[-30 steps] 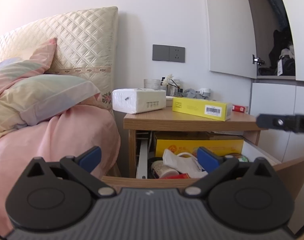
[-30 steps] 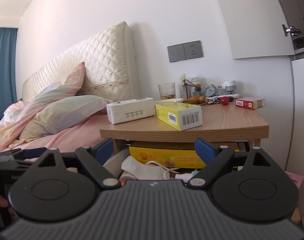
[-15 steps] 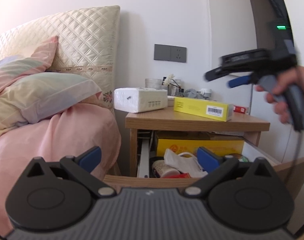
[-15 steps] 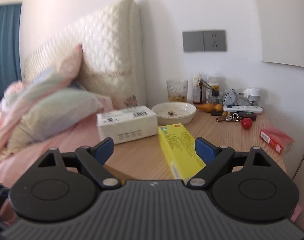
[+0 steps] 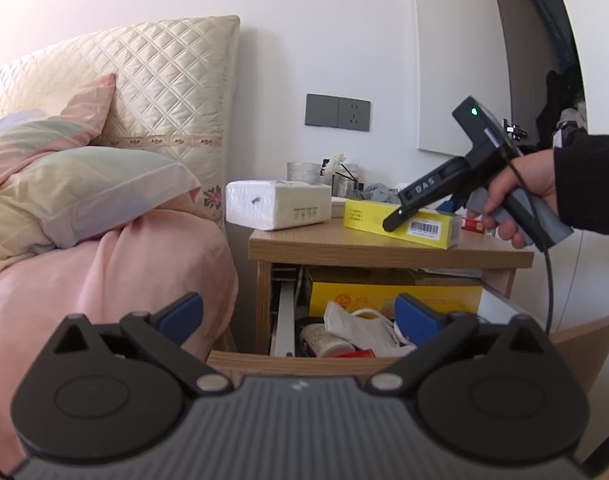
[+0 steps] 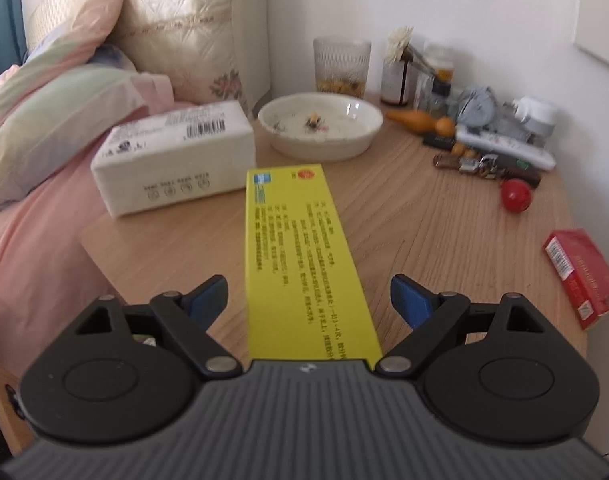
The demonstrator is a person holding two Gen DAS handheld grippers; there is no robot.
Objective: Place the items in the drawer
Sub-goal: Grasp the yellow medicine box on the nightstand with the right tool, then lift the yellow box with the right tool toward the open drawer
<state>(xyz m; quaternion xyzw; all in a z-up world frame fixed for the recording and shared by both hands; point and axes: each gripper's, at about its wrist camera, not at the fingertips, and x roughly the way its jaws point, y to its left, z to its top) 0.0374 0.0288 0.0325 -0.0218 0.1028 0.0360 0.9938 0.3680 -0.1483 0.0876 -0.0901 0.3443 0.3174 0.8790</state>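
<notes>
We are holding our right tool (image 6: 307,300) low over the wooden surface (image 6: 424,220) of the bedside stand, its blue fingers (image 6: 410,300) spread wide on either side of the long yellow box (image 6: 300,256), which is lying flat on the surface and pointing away from us. The fingers are standing apart from the box on both sides, not touching it. Just beside the box's far end, a white tissue pack (image 6: 172,162) is sitting to the left and a white bowl (image 6: 320,124) is sitting behind it. A red ball (image 6: 515,195) and a red packet (image 6: 580,276) are lying well off to the right.

We are keeping our left tool (image 5: 298,314) wide as well, gripping nothing, in front of the pulled-out drawer (image 5: 580,340). The drawer is already holding a yellow carton (image 5: 384,294), a crumpled white bag (image 5: 356,328) and a cup (image 5: 324,338). From this side we are seeing our right hand (image 5: 516,196) gripping the handle above the box.
</notes>
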